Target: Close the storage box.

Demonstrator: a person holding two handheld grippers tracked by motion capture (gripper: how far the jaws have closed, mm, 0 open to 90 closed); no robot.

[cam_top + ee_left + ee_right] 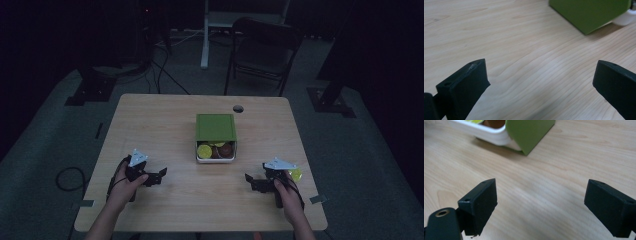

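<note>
A white box [215, 157] with a green lid [215, 126] slid partly back stands mid-table; yellow and brown round items [204, 150] show in its uncovered front. The green lid [589, 13] appears at the top right of the left gripper view, and the box's white rim [486, 132] with the lid [529, 132] at the top of the right gripper view. My left gripper [161, 175] rests on the table at the front left, open, nothing between its jaws. My right gripper [248, 180] rests at the front right, open and empty too.
The wooden table [165, 120] has a round cable hole [238, 108] near its far edge. A yellow object [296, 174] lies beside the right hand. A dark chair [262, 50] and cables stand on the floor beyond the table.
</note>
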